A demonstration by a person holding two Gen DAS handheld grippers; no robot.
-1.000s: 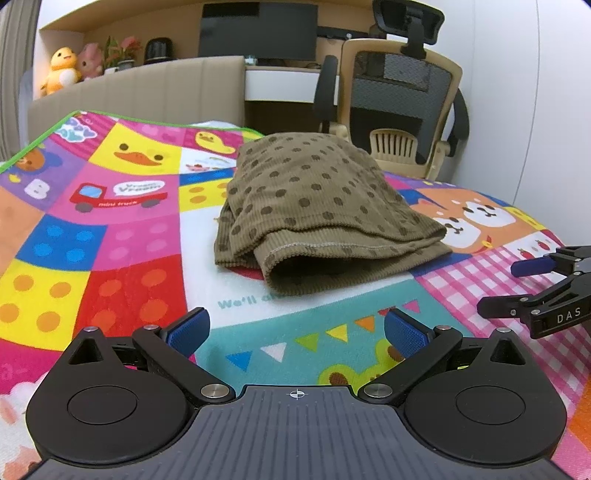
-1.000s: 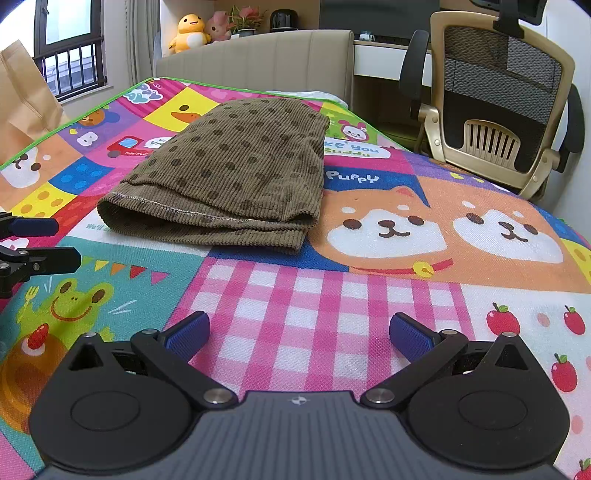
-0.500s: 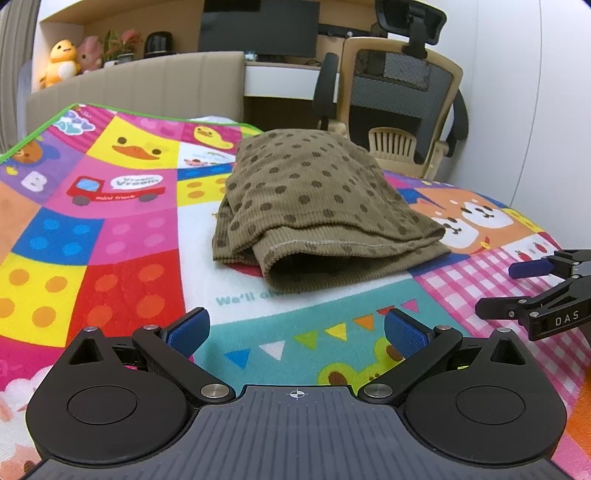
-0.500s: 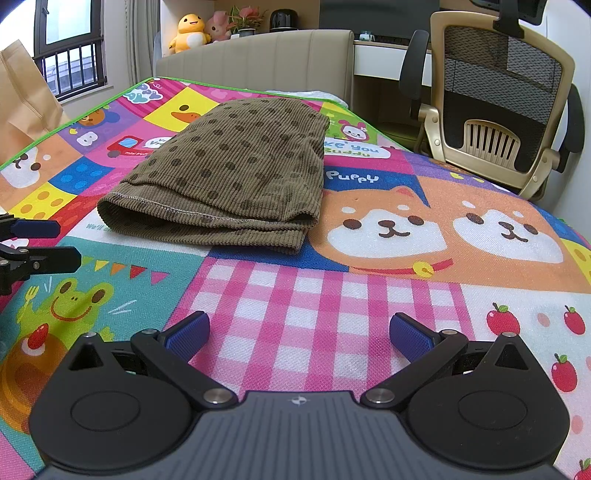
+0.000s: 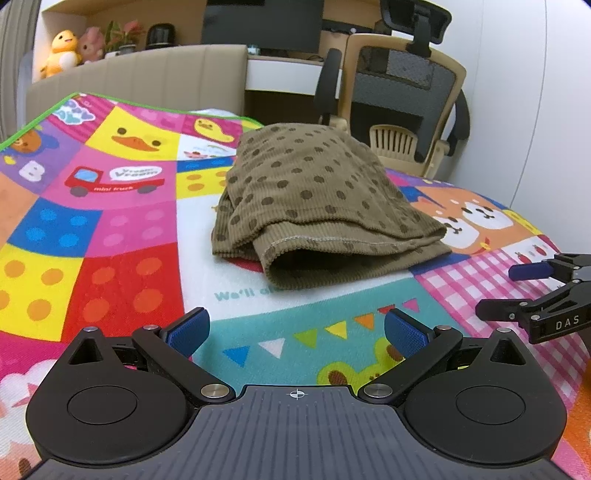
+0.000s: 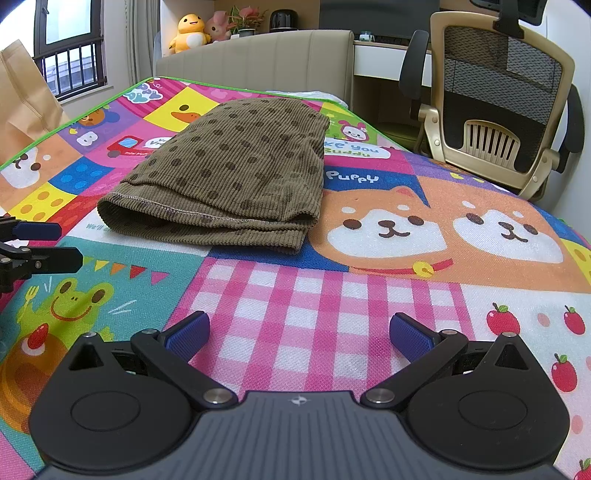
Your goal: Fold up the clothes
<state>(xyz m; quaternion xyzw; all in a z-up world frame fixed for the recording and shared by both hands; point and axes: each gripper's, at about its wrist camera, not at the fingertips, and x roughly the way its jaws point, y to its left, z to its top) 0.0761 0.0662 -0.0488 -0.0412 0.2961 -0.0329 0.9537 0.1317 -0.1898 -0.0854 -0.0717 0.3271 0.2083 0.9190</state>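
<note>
A brown ribbed garment with dark dots [image 5: 314,199] [image 6: 236,173] lies folded in a thick bundle on the colourful cartoon play mat [image 5: 110,229] [image 6: 369,295]. My left gripper [image 5: 295,334] is open, low over the mat a short way in front of the bundle's hemmed near edge, holding nothing. My right gripper [image 6: 297,332] is also open and empty, over the pink checked patch to the right of the bundle. Each gripper shows at the edge of the other's view: the right gripper [image 5: 517,290] and the left gripper [image 6: 55,243].
A beige mesh office chair [image 5: 402,96] [image 6: 495,107] stands past the mat's far right corner. A padded beige headboard [image 5: 140,81] runs along the far edge, with plush toys [image 6: 192,31] on a shelf behind. A brown paper bag [image 6: 22,110] stands off the left side.
The left wrist view has shifted slightly, and the bundle sits a little lower and nearer in it. The right gripper and the garment have not moved. Both grippers stay open.
</note>
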